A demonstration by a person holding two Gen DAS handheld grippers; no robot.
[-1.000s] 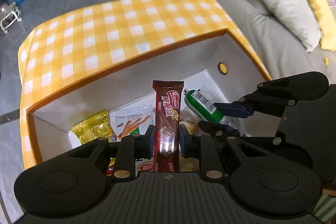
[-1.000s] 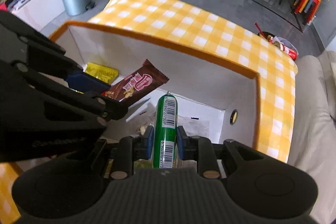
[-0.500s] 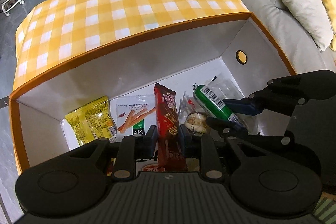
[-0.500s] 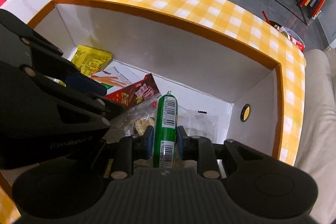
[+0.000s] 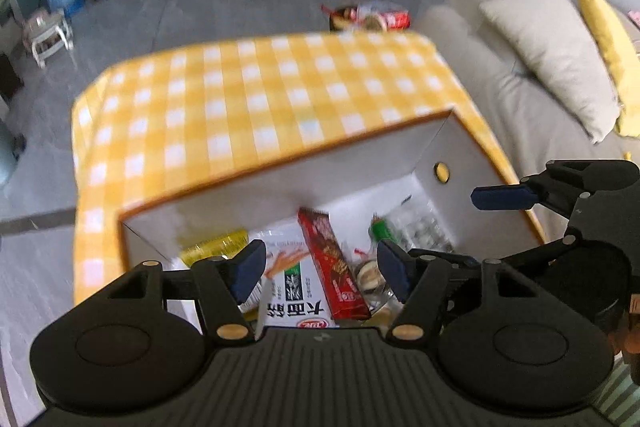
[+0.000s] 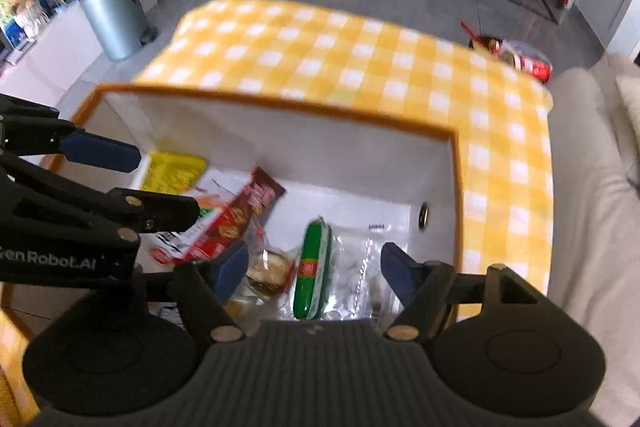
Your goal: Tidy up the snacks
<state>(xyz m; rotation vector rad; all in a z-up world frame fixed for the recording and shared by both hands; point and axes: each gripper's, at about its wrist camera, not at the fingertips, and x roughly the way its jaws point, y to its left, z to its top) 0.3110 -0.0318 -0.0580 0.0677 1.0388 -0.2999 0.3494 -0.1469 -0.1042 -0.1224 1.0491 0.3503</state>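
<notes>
Our left gripper (image 5: 322,277) points down, fingers (image 5: 249,269) wide apart, just opened, nothing between them. Our right gripper (image 6: 310,273) same: tipped down, fingers (image 6: 394,273) just spread, holding nothing. Both side by side, close.

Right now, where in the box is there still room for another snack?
Bare white floor shows at the back of the box, between the green sausage and the far wall. The near side is crowded: chocolate bar, yellow packet, clear bags.

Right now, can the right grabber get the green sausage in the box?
Probably yes. The right gripper has just opened and hangs above the green sausage, which lies loose on top in the box with nothing covering it.
</notes>
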